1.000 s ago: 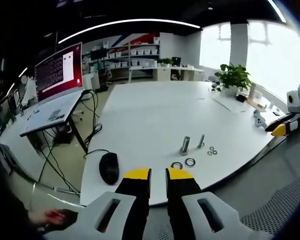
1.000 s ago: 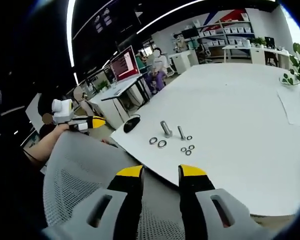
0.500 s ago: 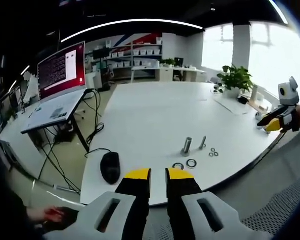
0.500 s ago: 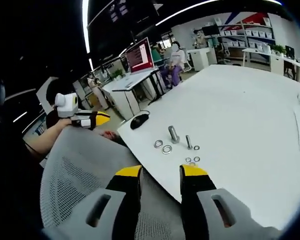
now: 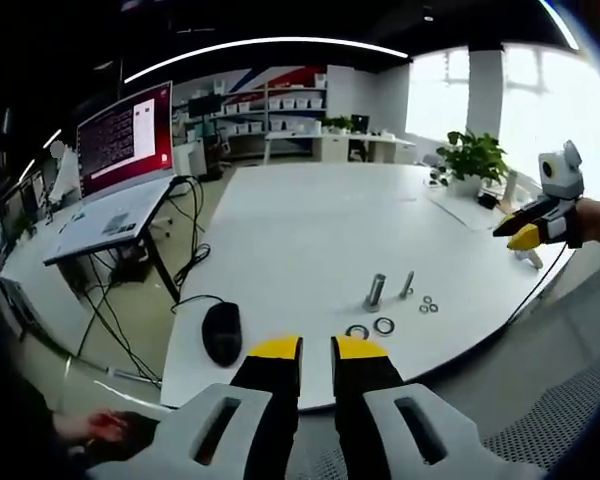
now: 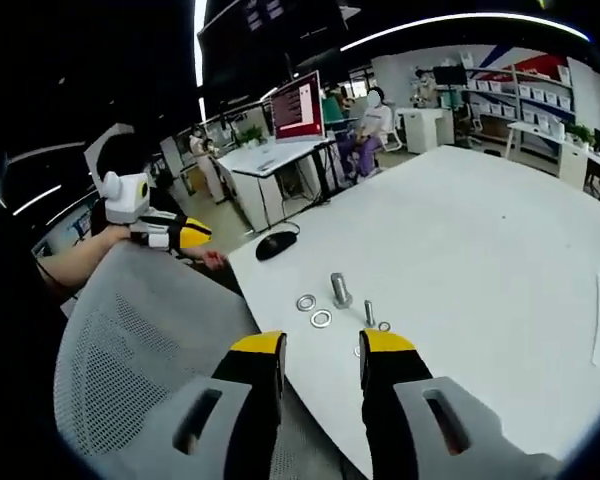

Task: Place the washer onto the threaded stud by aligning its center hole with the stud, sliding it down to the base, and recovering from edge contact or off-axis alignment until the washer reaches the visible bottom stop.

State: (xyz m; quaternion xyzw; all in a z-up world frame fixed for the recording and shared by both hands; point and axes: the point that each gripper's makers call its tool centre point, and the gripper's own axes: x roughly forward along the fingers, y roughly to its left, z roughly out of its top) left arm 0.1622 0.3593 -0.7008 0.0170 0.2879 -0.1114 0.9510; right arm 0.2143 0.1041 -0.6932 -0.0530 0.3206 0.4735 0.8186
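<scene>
In my left gripper view, a desk with a monitor point(image 5: 123, 140) stands at the far left, and a black mouse point(image 5: 219, 333) lies on the near left corner of the white table point(image 5: 310, 225). Right of the mouse, two large washers point(image 5: 369, 328) lie flat side by side, and just behind them a thick stud point(image 5: 373, 291) and a thinner bolt point(image 5: 405, 283) stand upright, with small washers point(image 5: 425, 303) beside the bolt. A potted plant point(image 5: 468, 157) sits far right. Nothing stands between my jaws and the washers. My left gripper point(image 5: 315, 350) hangs off the table's near edge, jaws slightly parted and empty. My right gripper point(image 5: 533, 225) floats at the far right. In my right gripper view, a mesh chair back point(image 6: 140, 360) lies below left, and my right gripper point(image 6: 320, 346) hovers over the table edge, jaws apart and holding nothing.
</scene>
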